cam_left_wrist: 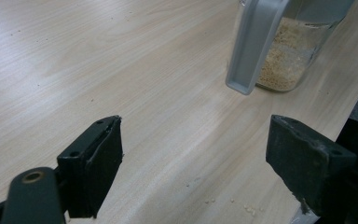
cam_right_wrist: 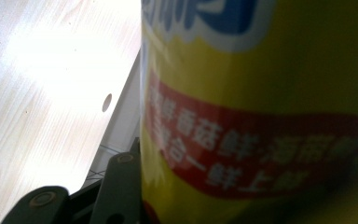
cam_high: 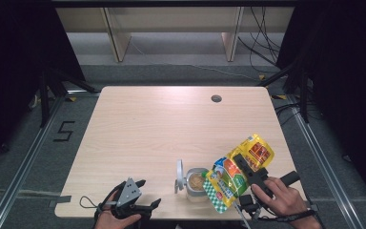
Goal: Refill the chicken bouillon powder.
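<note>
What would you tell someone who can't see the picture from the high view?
A person's right hand-held gripper tips a yellow and green pouch over an open clear jar of beige granules near the front edge of a light wooden table. The jar's grey lid stands flipped up. The left hand-held gripper, open, rests at the front left.

The high view is evenly lit from above, the desk bright against black surroundings at 9 and 3 o'clock. In the right gripper view glare whitens the desk at 10 o'clock, and the yellow pouch is close and blurred. The left gripper view is sharp nearby, softening toward 12 o'clock.
</note>
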`<control>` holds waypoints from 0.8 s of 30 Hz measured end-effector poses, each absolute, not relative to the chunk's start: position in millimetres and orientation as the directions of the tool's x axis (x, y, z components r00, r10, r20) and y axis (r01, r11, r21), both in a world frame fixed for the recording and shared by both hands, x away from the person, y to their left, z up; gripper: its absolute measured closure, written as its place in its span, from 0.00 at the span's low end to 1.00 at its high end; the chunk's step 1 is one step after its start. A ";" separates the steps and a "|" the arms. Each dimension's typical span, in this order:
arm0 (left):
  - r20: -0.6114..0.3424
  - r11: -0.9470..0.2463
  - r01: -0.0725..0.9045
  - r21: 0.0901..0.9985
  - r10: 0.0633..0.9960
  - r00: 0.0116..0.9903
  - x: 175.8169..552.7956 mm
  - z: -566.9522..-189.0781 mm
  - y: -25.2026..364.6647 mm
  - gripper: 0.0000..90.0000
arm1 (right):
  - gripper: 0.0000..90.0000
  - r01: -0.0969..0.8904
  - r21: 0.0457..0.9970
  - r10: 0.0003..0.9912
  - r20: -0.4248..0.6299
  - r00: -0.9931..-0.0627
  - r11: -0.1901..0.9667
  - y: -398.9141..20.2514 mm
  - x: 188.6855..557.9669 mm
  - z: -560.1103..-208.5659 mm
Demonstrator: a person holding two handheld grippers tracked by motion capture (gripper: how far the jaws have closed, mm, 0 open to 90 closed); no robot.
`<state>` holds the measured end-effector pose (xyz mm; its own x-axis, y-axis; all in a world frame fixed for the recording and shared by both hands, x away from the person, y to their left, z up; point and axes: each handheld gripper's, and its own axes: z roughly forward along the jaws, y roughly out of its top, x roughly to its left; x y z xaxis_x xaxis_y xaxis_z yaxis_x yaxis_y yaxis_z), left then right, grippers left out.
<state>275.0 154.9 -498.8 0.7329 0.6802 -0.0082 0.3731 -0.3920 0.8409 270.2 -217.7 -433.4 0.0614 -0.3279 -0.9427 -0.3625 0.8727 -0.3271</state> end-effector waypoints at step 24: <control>-0.010 -0.387 0.371 0.844 0.681 0.732 275.1 -499.5 154.5 0.20 | 0.68 -0.368 -0.333 -0.330 -0.941 0.071 0.868 -217.9 270.2 -432.3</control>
<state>275.1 154.5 -499.5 0.7324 0.6808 -0.0096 0.3711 -0.3874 0.8439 270.2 -217.9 -432.3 0.0714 -0.3304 -0.9411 -0.3684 0.8681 -0.3327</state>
